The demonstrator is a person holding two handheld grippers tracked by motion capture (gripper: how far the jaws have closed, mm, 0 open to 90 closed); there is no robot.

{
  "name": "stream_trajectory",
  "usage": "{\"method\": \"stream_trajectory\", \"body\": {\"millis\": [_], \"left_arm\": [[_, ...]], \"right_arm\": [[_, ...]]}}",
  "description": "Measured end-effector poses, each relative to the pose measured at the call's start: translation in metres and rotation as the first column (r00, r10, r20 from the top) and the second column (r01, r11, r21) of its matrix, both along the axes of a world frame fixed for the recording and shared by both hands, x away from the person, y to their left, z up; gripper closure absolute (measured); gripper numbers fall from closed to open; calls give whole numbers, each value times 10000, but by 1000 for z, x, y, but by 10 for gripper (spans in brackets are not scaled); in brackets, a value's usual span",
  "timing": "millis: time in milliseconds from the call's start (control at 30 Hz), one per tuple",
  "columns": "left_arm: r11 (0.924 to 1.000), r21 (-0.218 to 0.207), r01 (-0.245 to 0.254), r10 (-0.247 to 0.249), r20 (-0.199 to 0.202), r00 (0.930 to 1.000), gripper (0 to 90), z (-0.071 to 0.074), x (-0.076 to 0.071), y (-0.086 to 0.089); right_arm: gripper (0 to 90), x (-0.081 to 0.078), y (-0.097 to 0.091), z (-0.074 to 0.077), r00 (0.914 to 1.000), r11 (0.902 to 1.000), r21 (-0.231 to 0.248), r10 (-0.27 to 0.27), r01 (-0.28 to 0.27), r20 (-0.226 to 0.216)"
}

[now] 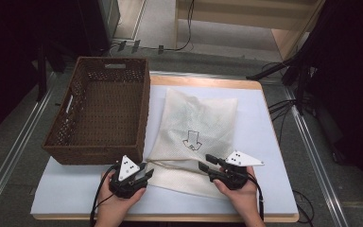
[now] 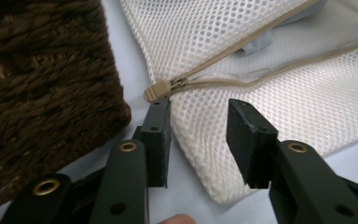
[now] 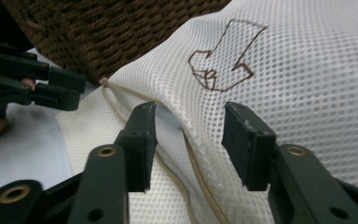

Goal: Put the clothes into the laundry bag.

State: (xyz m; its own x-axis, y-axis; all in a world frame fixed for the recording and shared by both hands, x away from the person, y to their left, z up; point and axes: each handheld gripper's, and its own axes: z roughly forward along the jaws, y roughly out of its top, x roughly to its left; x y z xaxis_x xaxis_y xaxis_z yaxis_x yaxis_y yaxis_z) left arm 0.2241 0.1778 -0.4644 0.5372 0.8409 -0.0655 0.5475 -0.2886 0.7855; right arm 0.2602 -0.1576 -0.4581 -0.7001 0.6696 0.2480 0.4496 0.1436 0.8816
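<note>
- My left gripper [image 2: 198, 135] sat with jaws apart at the mesh bag's [image 1: 194, 137] near left corner, just short of the zipper pull [image 2: 157, 90]; closing there risked pinching netting instead.
- My right gripper [image 3: 189, 140] was spread over the zipper's open edge; a loose bite could slip.
- The bag lay flat beside the wicker basket [image 1: 123, 146], which might snag.

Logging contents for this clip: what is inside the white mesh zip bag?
Through the open zipper of the white mesh zip bag, some pale grey-blue fabric shows. The mesh covers the rest, so I cannot identify it.
</note>
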Motion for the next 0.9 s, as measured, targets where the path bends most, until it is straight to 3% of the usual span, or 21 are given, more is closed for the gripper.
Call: {"method": "stream_trajectory", "body": {"millis": [167,267,367,500,667,800,900], "left_arm": [[9997,-239,-4,-4,-363,9993,530,-1,2,7],[9993,-360,-77,60,-456,9989,516,-2,2,8],[9991,-408,-67,47,-479,9988,510,-2,2,8],[9995,-318,30,-46,-512,9987,509,-4,2,5],[9993,-330,168,-189,-643,9978,492,-5,2,0],[9977,-665,83,-134,-766,9970,464,-4,4,1],[9970,-777,23,-79,-716,9974,465,-2,4,4]], "right_arm": [[507,-2,-3,4,9986,9992,7,-400,400,355],[563,-1,-1,7,9991,9992,224,-345,340,248],[689,-4,6,11,9990,9998,100,-167,164,404],[872,-4,16,15,9992,9994,-177,-293,298,288],[880,-5,31,16,9989,9986,-415,-298,313,367],[854,-6,43,15,9995,9987,-508,-63,78,301],[809,-8,55,12,9993,9954,-930,272,-249,237]]}}
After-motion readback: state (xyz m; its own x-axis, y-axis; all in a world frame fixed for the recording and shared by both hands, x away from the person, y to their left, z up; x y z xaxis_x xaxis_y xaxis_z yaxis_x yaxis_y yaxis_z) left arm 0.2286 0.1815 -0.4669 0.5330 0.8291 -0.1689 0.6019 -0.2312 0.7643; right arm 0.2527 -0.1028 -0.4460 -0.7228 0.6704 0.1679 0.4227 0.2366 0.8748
